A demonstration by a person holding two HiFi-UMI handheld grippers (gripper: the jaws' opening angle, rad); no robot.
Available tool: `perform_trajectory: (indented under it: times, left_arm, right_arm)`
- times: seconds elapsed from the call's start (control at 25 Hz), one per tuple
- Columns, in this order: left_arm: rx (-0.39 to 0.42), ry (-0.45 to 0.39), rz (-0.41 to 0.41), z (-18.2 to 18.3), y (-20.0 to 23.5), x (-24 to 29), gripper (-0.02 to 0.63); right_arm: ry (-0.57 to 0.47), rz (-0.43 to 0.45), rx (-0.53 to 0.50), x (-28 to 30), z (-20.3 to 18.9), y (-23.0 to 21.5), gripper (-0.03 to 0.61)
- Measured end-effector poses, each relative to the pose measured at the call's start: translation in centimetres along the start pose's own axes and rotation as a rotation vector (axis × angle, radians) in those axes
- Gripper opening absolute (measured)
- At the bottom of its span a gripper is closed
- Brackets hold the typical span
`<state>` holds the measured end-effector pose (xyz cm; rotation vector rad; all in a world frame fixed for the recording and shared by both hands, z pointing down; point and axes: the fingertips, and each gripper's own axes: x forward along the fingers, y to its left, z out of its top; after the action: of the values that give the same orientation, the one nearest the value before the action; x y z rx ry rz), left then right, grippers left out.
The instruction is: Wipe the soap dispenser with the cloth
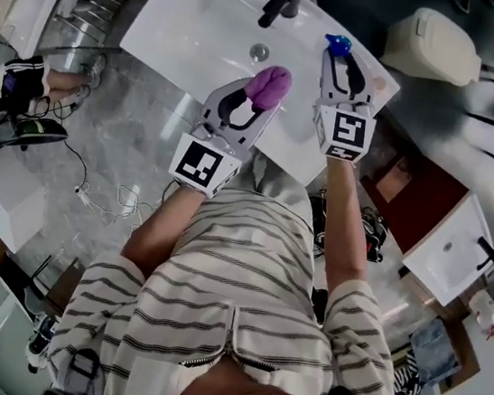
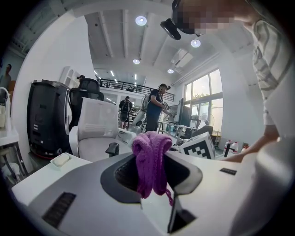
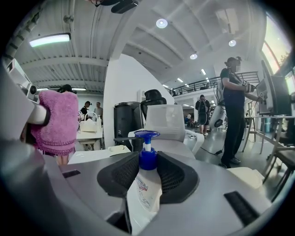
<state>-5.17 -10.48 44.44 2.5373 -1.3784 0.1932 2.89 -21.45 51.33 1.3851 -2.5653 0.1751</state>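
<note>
Overhanging the basin (image 1: 189, 29) edge, left gripper (image 1: 253, 102) holds cloth (image 1: 270, 84), right (image 1: 343, 66) dispenser (image 1: 338, 44).

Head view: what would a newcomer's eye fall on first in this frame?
The bright purple cloth stands out most, bunched in the jaws of the left gripper above the near edge of the white basin. Beside it, the right gripper is closed on a white soap dispenser with a blue pump, by the basin's right corner. The person's striped shirt fills the lower half.
</note>
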Motion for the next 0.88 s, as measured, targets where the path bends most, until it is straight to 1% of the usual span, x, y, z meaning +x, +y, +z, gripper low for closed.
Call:
perform_trajectory:
  times: [0.16, 0.36, 0.6, 0.88]
  left_arm:
    - [-0.01, 0.009, -0.008, -0.6, 0.1, 0.3, 0.13]
    - [-0.024, 0.023, -0.014, -1.4, 0.2, 0.8, 0.13]
    - [-0.036, 0.032, -0.026, -1.6, 0.3, 1.4, 0.13]
    - [-0.041, 0.039, -0.034, -1.9, 0.6, 1.9, 0.13]
  right_arm:
    - [0.009, 0.018, -0.013, 1.2, -1.3, -0.3, 0.133]
    - [0.024, 0.018, -0.015, 2.8, -2.7, -1.1, 0.133]
    - [0.038, 0.043, -0.022, 4.1, -3.8, -1.2, 0.133]
    - [0.046, 0.036, -0.015, 4.8, -4.9, -1.5, 0.135]
